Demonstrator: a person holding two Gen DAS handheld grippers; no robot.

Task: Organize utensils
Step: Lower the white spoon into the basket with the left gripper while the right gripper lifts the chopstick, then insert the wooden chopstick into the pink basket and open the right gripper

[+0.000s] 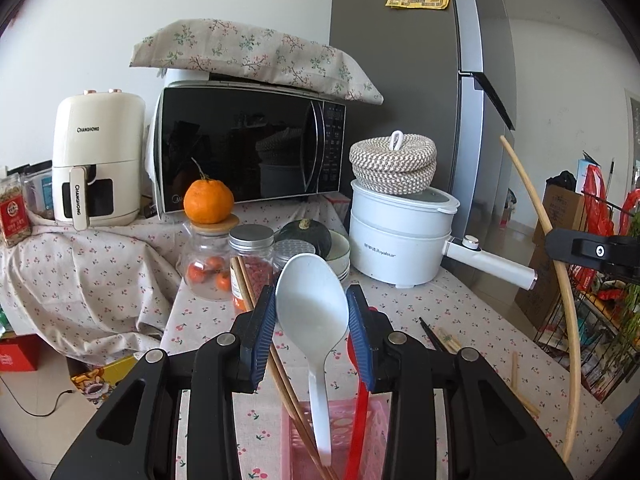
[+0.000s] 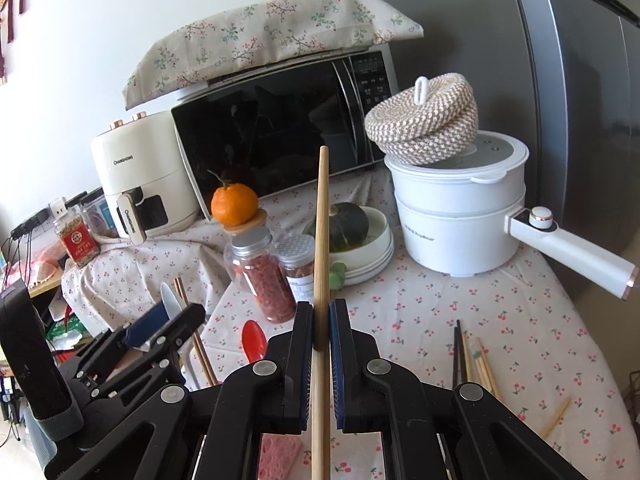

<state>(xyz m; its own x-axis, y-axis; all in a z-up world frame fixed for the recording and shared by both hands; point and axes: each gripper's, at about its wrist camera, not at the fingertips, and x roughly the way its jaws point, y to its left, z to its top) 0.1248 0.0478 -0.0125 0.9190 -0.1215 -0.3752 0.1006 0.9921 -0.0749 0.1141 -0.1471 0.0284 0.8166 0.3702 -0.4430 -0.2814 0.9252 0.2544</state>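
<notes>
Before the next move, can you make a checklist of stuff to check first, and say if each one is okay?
1. White plastic spoon between the left gripper pads: ok; whether they press it, cannot tell.
2. Spoon handle reaches down into the pink plastic basket: ok.
3. Red plastic spoon and brown wooden chopsticks already stand in the basket: ok.
4. Right gripper shut on the long light wooden stick: ok.
5. Loose chopsticks lie on the cherry-print tablecloth: not ok.
</notes>
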